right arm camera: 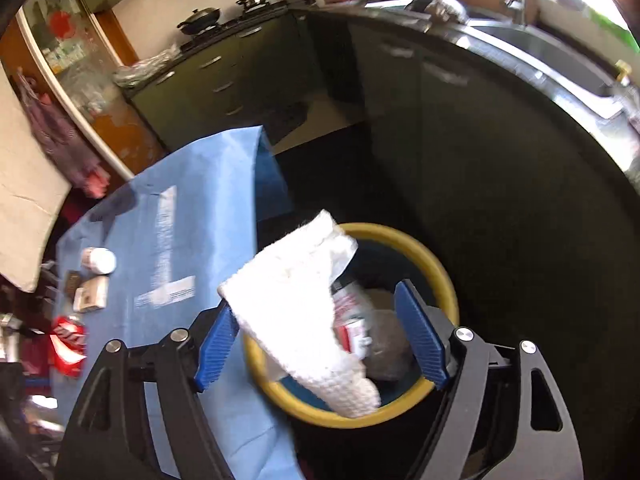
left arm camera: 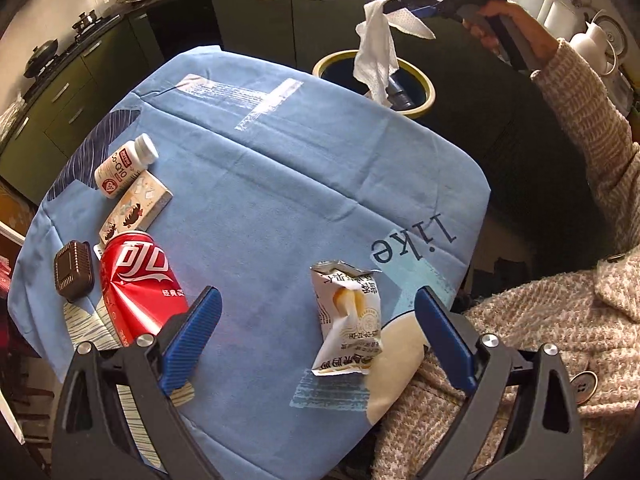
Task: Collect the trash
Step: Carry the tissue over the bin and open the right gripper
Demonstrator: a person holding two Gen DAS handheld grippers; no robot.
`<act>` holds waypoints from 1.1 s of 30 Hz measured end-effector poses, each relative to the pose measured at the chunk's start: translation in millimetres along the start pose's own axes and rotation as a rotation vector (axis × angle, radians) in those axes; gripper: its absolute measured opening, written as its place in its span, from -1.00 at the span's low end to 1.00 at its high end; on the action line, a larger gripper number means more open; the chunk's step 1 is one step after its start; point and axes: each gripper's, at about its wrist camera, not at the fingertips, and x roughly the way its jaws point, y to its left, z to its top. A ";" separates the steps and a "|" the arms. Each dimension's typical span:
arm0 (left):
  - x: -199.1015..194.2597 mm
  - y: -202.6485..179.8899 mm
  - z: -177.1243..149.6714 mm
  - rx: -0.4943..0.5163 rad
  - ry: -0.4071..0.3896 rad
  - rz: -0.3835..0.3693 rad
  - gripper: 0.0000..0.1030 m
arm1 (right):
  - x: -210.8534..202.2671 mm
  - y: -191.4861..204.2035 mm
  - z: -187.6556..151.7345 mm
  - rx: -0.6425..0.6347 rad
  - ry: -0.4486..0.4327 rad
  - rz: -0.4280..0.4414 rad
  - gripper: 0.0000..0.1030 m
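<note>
My left gripper (left arm camera: 316,294) is open and points down at the blue tablecloth (left arm camera: 280,184). A torn white snack wrapper (left arm camera: 348,316) lies on the cloth between and just past its fingers, untouched. A crushed red cola can (left arm camera: 140,284) lies beside the left finger. My right gripper (right arm camera: 316,296) hangs open over the yellow-rimmed bin (right arm camera: 424,248). A white paper towel (right arm camera: 300,300) drapes off its left finger (right arm camera: 218,344) above the bin's mouth; the pads do not press on it. From the left wrist view, the right gripper (left arm camera: 400,0) and dangling towel (left arm camera: 374,52) are above the bin (left arm camera: 424,76).
On the cloth's left side lie a white pill bottle (left arm camera: 124,164), a small printed box (left arm camera: 136,208) and a brown square object (left arm camera: 74,276). Trash sits inside the bin. Dark kitchen cabinets (right arm camera: 248,80) and a counter stand behind. A person's knitted sleeve (left arm camera: 584,120) reaches along the right.
</note>
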 end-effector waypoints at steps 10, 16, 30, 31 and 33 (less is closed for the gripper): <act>-0.5 5.1 -1.7 -0.015 0.006 0.006 0.79 | 63.3 -23.2 -21.0 0.108 0.316 0.105 0.63; 1.5 5.2 -2.7 -0.015 0.012 0.004 0.79 | 75.7 -25.0 -18.7 0.069 0.363 -0.059 0.61; 3.5 4.3 -4.7 0.008 0.034 -0.006 0.80 | 59.0 -3.9 -13.1 -0.044 0.284 -0.169 0.52; 6.8 2.2 -4.7 0.017 0.047 -0.006 0.80 | 58.1 0.3 -13.5 -0.043 0.282 -0.143 0.52; 15.6 -5.8 -6.2 0.054 0.081 -0.019 0.80 | 54.4 7.3 -16.7 -0.062 0.283 -0.122 0.53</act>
